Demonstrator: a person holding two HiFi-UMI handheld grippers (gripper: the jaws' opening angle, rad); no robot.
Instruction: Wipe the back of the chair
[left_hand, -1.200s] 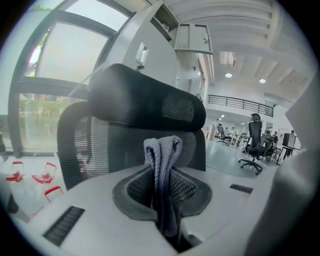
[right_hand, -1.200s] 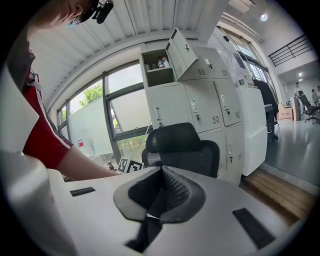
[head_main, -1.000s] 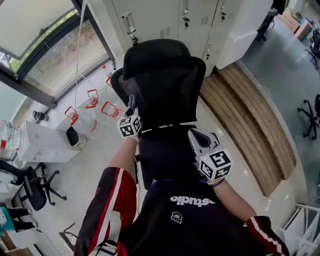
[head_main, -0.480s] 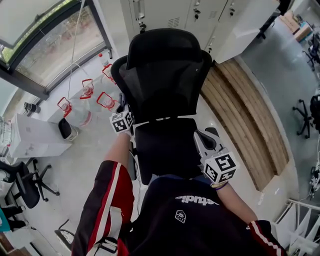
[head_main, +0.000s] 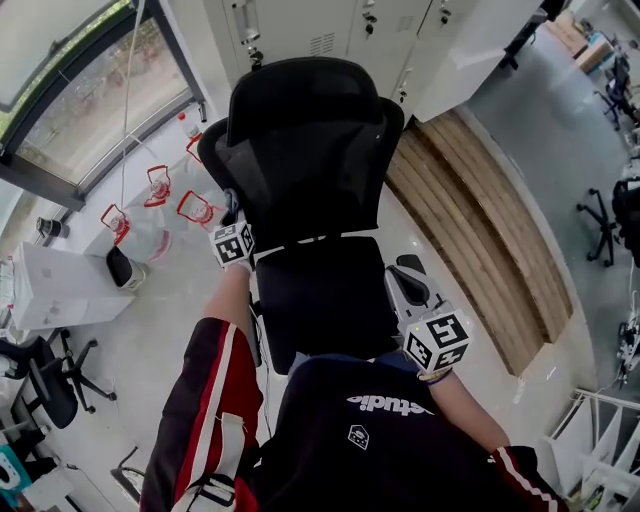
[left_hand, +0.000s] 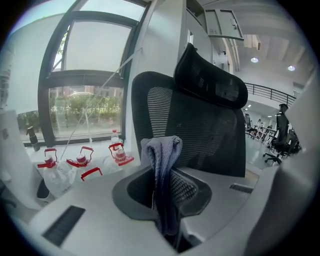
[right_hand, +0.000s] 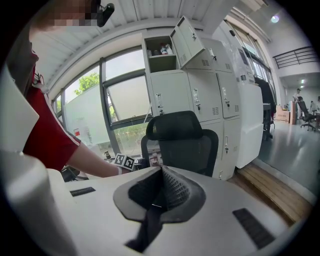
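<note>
In the head view, a black mesh chair (head_main: 310, 150) is seen from above, the left gripper (head_main: 233, 215) at its backrest's left edge, the right gripper (head_main: 404, 280) by the seat's right side. In the left gripper view, a grey cloth (left_hand: 162, 170) is clamped between the jaws, near the backrest. In the right gripper view, the jaws are pressed together on nothing

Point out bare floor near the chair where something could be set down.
Free: the pale floor bordered by the chair, the white box and the person's left sleeve; also the strip between chair and wooden platform. Crowded: under the window, where water jugs stand beside the chair.
</note>
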